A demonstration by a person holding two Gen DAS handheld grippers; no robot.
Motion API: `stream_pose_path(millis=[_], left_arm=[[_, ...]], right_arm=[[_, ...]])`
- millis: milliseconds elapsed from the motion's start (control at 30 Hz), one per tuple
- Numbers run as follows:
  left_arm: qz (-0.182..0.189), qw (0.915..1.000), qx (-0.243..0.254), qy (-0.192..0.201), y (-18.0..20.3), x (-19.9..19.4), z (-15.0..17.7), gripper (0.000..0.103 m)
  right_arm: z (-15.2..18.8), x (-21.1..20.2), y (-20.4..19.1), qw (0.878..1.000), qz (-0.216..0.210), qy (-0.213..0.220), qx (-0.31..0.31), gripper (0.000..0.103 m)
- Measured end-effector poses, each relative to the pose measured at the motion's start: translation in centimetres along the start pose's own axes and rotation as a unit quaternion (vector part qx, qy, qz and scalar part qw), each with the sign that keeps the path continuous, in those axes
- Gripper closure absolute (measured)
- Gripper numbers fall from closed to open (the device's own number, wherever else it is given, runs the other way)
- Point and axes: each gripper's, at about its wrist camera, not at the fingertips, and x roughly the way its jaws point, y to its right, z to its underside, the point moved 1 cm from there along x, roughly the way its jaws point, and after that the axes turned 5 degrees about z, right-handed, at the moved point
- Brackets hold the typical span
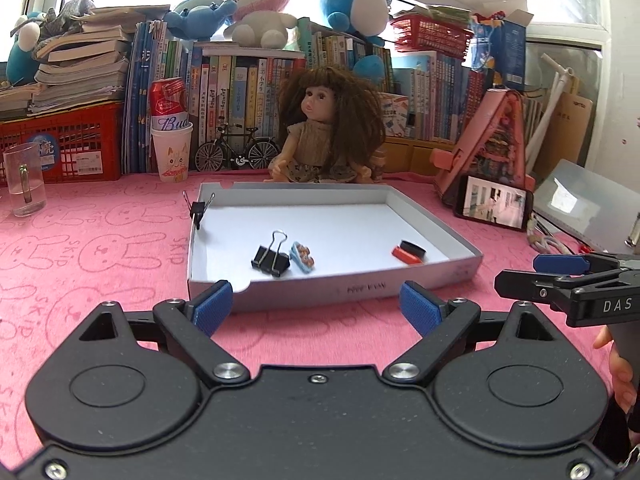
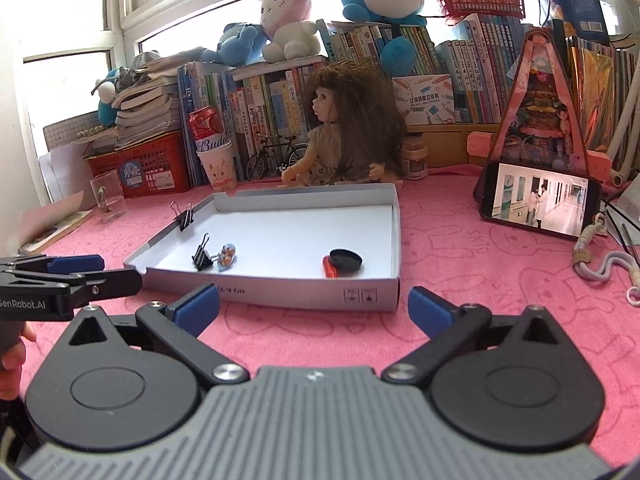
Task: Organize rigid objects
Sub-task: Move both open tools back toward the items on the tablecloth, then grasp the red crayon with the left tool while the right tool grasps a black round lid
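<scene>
A shallow grey box lid (image 1: pixel 460 276) (image 2: pixel 384 292) lies on the pink cloth. Inside lie a black binder clip (image 1: pixel 271 261) (image 2: pixel 203 257), a small blue hair clip (image 1: pixel 302 256) (image 2: pixel 227 257) and a black and red piece (image 1: pixel 409 253) (image 2: pixel 343 263). A second binder clip (image 1: pixel 197 210) (image 2: pixel 185 217) grips the lid's left wall. My left gripper (image 1: pixel 316 310) is open and empty, just in front of the lid. My right gripper (image 2: pixel 314 312) is open and empty, also in front of the lid. Each gripper shows at the edge of the other's view (image 1: pixel 560 276) (image 2: pixel 72 276).
A doll (image 1: pixel 326 128) (image 2: pixel 340 128) sits behind the lid. A phone (image 1: pixel 494 208) (image 2: pixel 540 204) leans on a pink house model at the right. A glass mug (image 1: pixel 24 180) (image 2: pixel 108 196), a cup with a can (image 1: pixel 172 148) (image 2: pixel 216 152), red baskets and books line the back.
</scene>
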Motion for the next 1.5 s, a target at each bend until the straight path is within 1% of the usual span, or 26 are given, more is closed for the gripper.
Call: stream_pose_path(millis=[267,400,500,667,767,900,1000,1067,1167,1300,1367,1467,1500], left_arm=[[0.007,0.9998,0.015,-0.011,0.1,-2.1,2.4,0.013],[0.01,0.9995,0.026,-0.016,0.3,-2.8,3.3,0.014],[0.011,0.9992,0.03,-0.025,0.2,-3.0,3.8,0.019],[0.015,0.999,0.023,-0.034,0.1,-3.2,4.5,0.025],[0.021,0.9987,0.03,-0.035,0.3,-3.3,4.7,0.027],[0.024,0.9982,0.042,-0.036,0.7,-3.4,4.9,0.029],[0.024,0.998,0.046,-0.037,0.9,-3.5,5.0,0.033],[0.032,0.9976,0.045,-0.041,1.0,-3.6,5.0,0.041],[0.057,0.9956,0.045,-0.059,1.6,-3.7,5.3,0.052],[0.082,0.9933,0.051,-0.063,2.8,-4.0,5.7,0.054],[0.084,0.9928,0.057,-0.063,3.5,-3.9,5.9,0.054],[0.084,0.9928,0.055,-0.065,4.0,-3.7,6.0,0.054],[0.084,0.993,0.052,-0.065,4.2,-3.6,6.1,0.054]], right_arm=[[2.8,-1.8,-0.3,1.0,-0.007,-0.011,-0.025,0.0],[3.7,-2.5,-0.1,0.999,-0.001,-0.015,-0.031,0.0],[4.2,-3.0,0.1,0.999,0.004,-0.017,-0.037,0.0],[4.9,-3.3,0.1,0.999,0.006,-0.026,-0.047,0.0],[5.4,-3.4,-0.2,0.998,0.0,-0.03,-0.056,0.001],[5.7,-3.5,-0.8,0.997,-0.012,-0.033,-0.066,0.008],[5.8,-3.6,-1.1,0.997,-0.02,-0.034,-0.064,0.012],[5.8,-3.7,-1.3,0.997,-0.029,-0.034,-0.066,0.014],[6.0,-3.9,-1.9,0.996,-0.044,-0.035,-0.075,0.016],[6.3,-3.9,-3.1,0.994,-0.052,-0.035,-0.094,0.02],[6.4,-3.8,-3.5,0.993,-0.052,-0.033,-0.098,0.023],[6.5,-3.5,-3.9,0.994,-0.043,-0.031,-0.094,0.038],[6.6,-3.4,-4.0,0.995,-0.041,-0.032,-0.091,0.045]])
